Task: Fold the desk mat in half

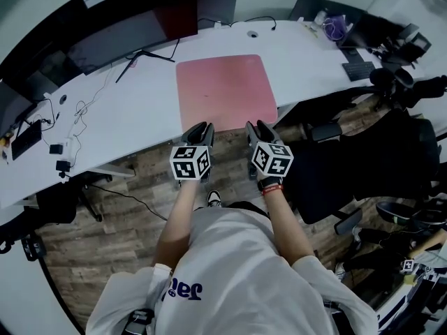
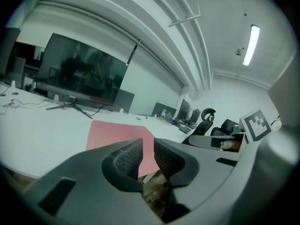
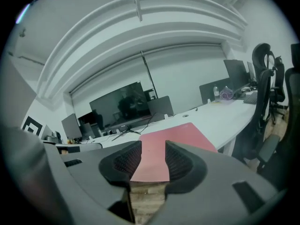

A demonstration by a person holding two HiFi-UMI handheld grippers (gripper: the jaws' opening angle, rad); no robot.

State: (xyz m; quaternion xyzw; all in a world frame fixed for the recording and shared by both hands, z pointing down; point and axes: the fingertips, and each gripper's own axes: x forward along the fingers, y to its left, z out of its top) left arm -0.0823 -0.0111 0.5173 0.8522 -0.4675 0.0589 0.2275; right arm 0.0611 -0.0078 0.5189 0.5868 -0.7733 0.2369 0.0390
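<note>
On your head camera, your left gripper (image 1: 199, 130) and right gripper (image 1: 260, 128) cover the mat's (image 1: 225, 89) near corners at 6 o'clock, so you cannot tell whether their tips touch it. The monitor (image 1: 133, 30) at 11 o'clock is cut off by the picture's edge. The clutter (image 1: 335, 25) at 1 o'clock is too small to name.

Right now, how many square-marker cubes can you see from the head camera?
2. One marker cube rides on the left claw, the other on the right claw, both near the pink desk mat's front edge. None looks hidden.
</note>
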